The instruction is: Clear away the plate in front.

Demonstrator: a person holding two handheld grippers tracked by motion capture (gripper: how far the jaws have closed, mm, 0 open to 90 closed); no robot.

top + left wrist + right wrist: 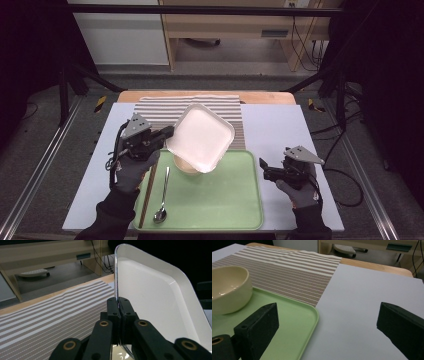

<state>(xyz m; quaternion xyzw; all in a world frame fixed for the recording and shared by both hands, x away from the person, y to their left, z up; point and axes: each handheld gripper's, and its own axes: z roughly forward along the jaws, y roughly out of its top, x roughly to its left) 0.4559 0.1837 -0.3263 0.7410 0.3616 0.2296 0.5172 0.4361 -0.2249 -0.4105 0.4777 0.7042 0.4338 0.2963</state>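
A white square plate [201, 137] hangs tilted in the air above the back of the green tray [227, 200], with my left gripper [167, 134] shut on its left rim. In the left gripper view the plate [155, 302] stands on edge, its rim pinched between the jaws of the left gripper [119, 305]. A cream bowl [186, 166] sits on the tray, partly hidden under the plate; the bowl [227, 288] also appears in the right gripper view. My right gripper [264, 169] rests open just right of the tray, its jaws wide apart around nothing [327, 322].
Wooden chopsticks [148, 192] and a metal spoon [162, 197] lie on the tray's left part. A striped placemat [165, 110] lies behind the tray on the pale blue table cover [272, 125]. Black frame posts stand at both sides.
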